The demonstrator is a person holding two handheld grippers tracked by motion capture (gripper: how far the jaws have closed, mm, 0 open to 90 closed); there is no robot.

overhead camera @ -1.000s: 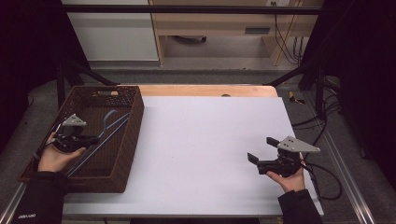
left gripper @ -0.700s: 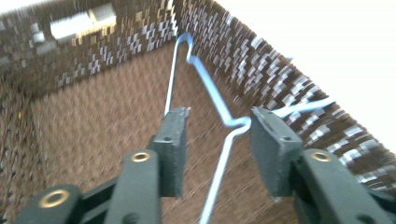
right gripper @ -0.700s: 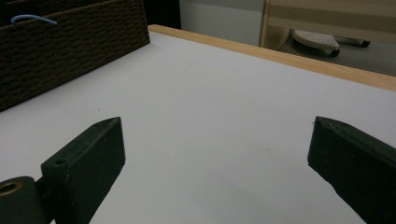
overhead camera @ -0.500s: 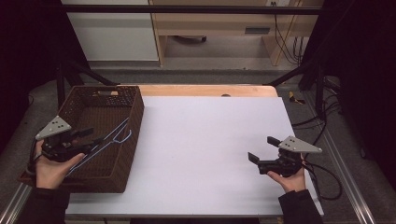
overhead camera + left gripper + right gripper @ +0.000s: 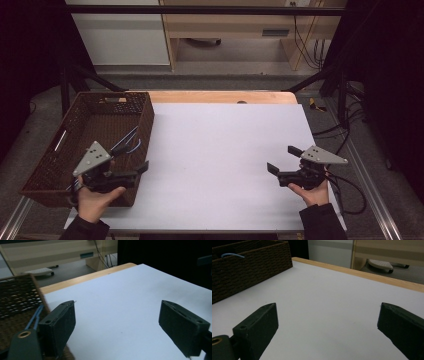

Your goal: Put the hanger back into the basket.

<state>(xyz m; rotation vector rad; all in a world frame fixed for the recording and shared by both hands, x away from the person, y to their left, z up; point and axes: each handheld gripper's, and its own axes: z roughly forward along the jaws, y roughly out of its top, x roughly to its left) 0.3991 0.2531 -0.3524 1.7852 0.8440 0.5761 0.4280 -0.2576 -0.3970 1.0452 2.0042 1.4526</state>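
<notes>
High view: blue hanger [image 5: 127, 142] in basket [image 5: 47, 172], long axis toward 1 o'clock.
Left claw [image 5: 141, 169], gaping and empty, sits nearer at its 5 o'clock; right claw [image 5: 281, 160] also gapes.

A dark brown woven basket [image 5: 85, 145] sits at the left edge of the white tabletop [image 5: 220, 160], its long side running front to back, with a slot handle in its far end wall. Inside it lies a blue hanger [image 5: 127, 142], leaning against the right wall; its hook curls above the rim in the right gripper view. The rest of the hanger is hard to make out.
</notes>
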